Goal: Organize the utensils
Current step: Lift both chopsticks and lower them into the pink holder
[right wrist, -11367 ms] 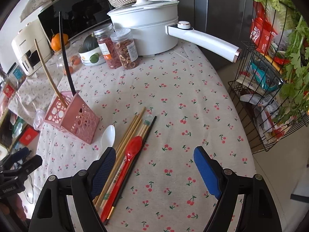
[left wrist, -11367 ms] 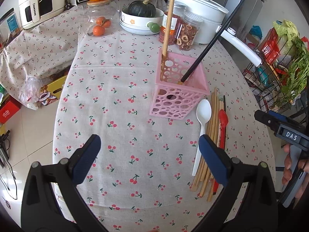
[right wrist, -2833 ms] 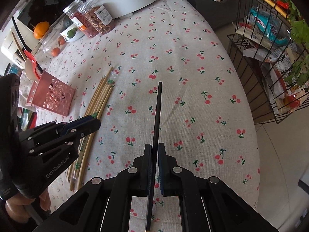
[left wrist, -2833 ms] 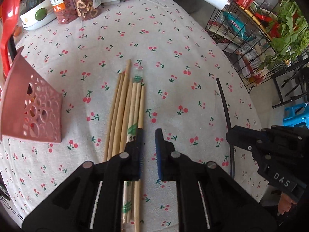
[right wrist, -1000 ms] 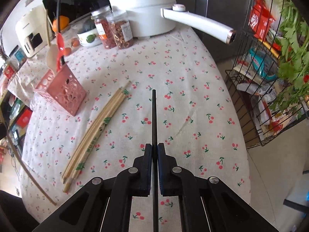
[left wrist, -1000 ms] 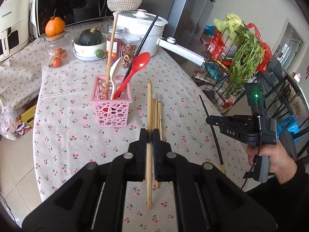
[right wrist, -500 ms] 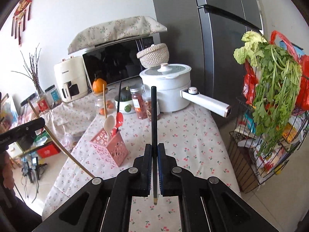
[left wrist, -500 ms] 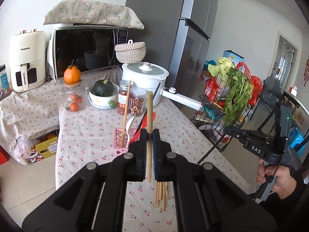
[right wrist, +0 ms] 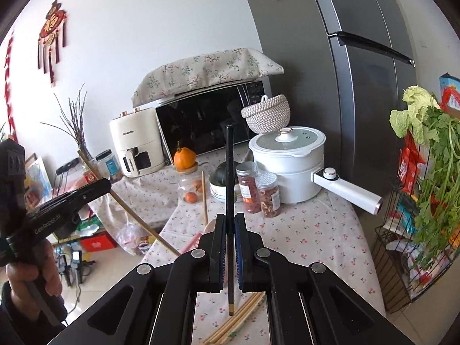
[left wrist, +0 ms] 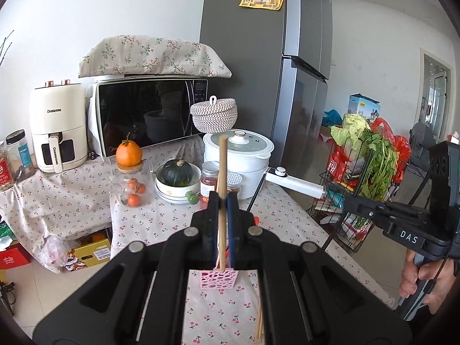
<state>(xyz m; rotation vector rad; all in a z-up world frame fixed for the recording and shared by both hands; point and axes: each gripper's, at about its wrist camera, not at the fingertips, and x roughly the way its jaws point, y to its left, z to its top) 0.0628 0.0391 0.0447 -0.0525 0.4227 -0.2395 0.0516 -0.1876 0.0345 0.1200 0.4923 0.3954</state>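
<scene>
My left gripper (left wrist: 220, 201) is shut on a wooden chopstick (left wrist: 222, 172) held upright, its lower end just above the pink utensil basket (left wrist: 220, 279). My right gripper (right wrist: 228, 221) is shut on a black chopstick (right wrist: 229, 172), also upright, above the table. In the right wrist view the left gripper (right wrist: 97, 187) shows at the left with its wooden chopstick (right wrist: 129, 215) slanting down toward the basket, which is mostly hidden behind my fingers. Several wooden chopsticks (right wrist: 235, 323) lie on the cherry-print tablecloth (right wrist: 310, 241). The right gripper body (left wrist: 402, 230) shows at the right of the left wrist view.
A white pot with a long handle (right wrist: 290, 161), two spice jars (right wrist: 260, 192), a bowl with a dark squash (left wrist: 176, 178), a fruit jar topped by an orange (left wrist: 129, 178), a microwave (left wrist: 149, 112) and an air fryer (left wrist: 59, 132) stand at the back. A wire vegetable rack (right wrist: 417, 215) is right of the table.
Both grippers have risen and tilted up from looking down at the table to looking level across the room. Each still holds its chopstick, now upright.
</scene>
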